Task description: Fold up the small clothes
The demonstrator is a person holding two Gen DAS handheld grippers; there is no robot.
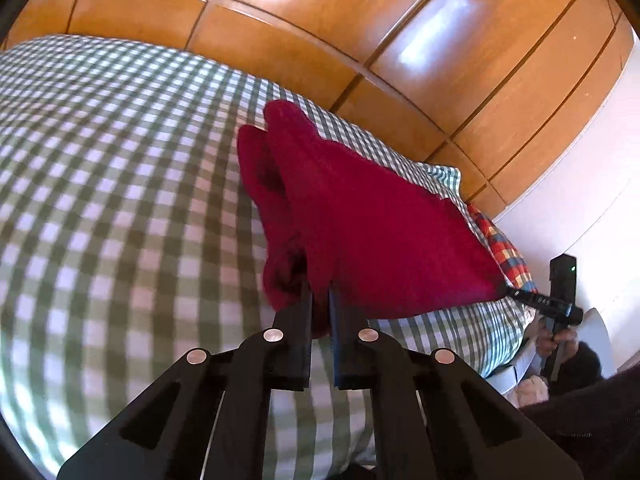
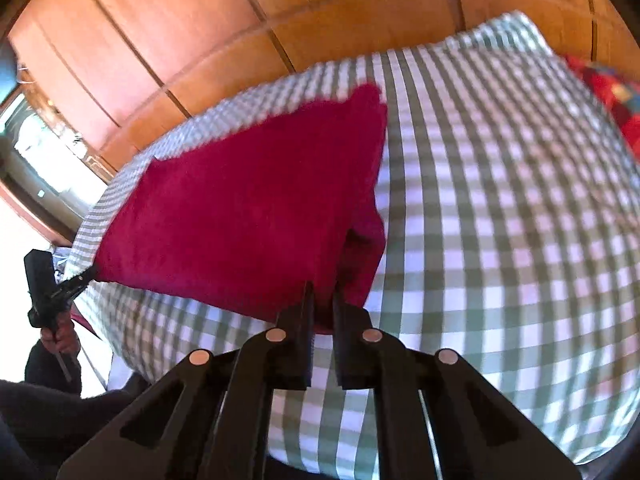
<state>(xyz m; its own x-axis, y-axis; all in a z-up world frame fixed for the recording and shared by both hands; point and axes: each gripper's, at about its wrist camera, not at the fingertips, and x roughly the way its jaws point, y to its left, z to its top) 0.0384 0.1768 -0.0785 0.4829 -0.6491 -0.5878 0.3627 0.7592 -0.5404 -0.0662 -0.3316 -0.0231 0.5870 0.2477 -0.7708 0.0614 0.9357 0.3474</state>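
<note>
A dark red cloth [image 1: 360, 216] hangs stretched above the green checked bed cover [image 1: 120, 184]. My left gripper [image 1: 320, 292] is shut on one near corner of it, and a fold of the cloth bunches around the fingertips. In the same view the right gripper [image 1: 516, 292] pinches the cloth's far right corner, with a hand [image 1: 556, 340] on its handle. In the right wrist view my right gripper [image 2: 322, 292] is shut on a corner of the red cloth [image 2: 248, 208], and the left gripper [image 2: 86, 276] holds the far left corner taut.
Glossy wooden wardrobe doors [image 1: 360, 20] stand behind the bed. A red, blue and yellow plaid cloth [image 1: 504, 248] lies at the bed's right edge. A white wall [image 1: 592, 184] is on the right. A window [image 2: 44, 156] shows at the left in the right wrist view.
</note>
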